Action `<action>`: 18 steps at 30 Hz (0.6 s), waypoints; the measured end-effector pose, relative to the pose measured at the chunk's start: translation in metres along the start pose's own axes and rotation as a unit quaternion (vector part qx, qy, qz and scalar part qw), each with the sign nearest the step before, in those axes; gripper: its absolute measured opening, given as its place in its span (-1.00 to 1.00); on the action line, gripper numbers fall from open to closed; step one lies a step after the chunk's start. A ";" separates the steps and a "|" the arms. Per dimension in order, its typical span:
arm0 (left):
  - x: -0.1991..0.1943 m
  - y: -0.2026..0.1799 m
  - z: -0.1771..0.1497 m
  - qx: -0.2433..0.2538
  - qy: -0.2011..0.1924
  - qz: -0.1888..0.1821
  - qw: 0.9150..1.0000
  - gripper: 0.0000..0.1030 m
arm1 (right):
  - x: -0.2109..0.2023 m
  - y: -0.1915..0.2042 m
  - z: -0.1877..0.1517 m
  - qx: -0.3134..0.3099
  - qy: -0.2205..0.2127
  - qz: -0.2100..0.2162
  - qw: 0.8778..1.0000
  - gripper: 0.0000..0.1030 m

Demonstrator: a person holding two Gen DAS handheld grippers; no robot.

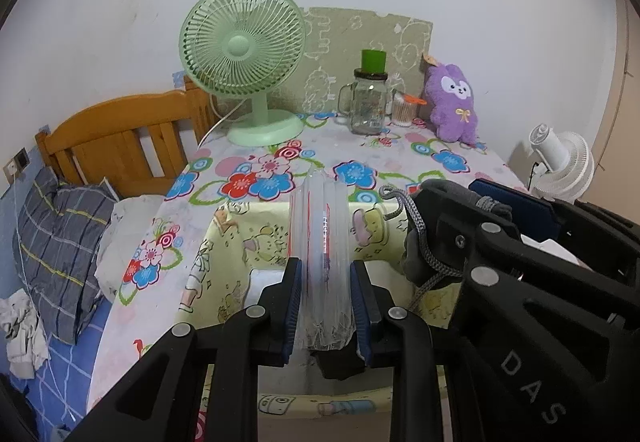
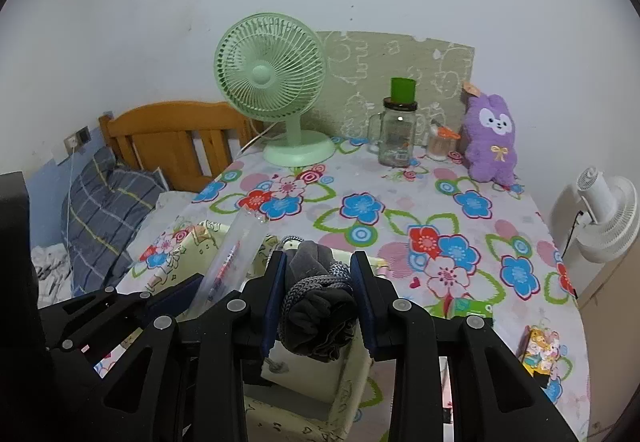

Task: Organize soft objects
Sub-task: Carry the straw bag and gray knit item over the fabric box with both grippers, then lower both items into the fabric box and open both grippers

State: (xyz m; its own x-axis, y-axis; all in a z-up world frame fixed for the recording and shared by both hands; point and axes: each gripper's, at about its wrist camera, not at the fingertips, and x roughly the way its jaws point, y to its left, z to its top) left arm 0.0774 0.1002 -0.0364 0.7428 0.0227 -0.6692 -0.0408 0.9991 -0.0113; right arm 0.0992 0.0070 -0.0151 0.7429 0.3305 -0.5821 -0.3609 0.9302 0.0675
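Grey sock bundle [image 1: 416, 262] beside left gripper [image 1: 326, 294], jaws clamped on clear plastic bag [image 1: 320, 242], thin, slippery. Right gripper [image 2: 318, 294] over yellow fabric box [image 2: 352, 382] on counter [image 2: 400, 210], jaws pinching bundle mid-body: soft, light, compressible.

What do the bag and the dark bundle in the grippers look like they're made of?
Bag: clear, glossy plastic film, judging by its see-through creases and glare; a red strip runs along it.
Bundle: soft matte grey fabric, probably knit or fleece, with a braided grey cord around it; the weave shows.
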 end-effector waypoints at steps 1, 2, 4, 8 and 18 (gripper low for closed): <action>0.002 0.001 -0.001 -0.002 0.002 0.003 1.000 -0.51 | 0.003 0.002 0.000 -0.002 0.003 0.003 1.000 -0.30; 0.003 0.003 -0.002 -0.004 0.005 0.005 1.000 -0.51 | 0.005 0.003 0.000 -0.003 0.005 0.005 1.000 -0.30; 0.007 0.007 -0.004 -0.010 0.013 0.008 1.000 -0.50 | 0.009 0.006 -0.001 -0.007 0.008 0.011 1.000 -0.30; 0.014 0.014 -0.010 -0.019 0.028 0.019 0.999 -0.49 | 0.020 0.013 -0.002 -0.017 0.020 0.030 0.999 -0.30; 0.019 0.028 -0.013 -0.045 0.043 0.026 0.998 -0.16 | 0.043 0.025 -0.002 -0.025 0.037 0.056 0.997 -0.30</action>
State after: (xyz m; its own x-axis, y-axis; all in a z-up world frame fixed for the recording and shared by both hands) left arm 0.0815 0.1282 -0.0593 0.6779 0.0683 -0.7320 -0.1409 0.9893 -0.0382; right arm 0.1206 0.0440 -0.0402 0.6536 0.4175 -0.6312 -0.4683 0.8783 0.0961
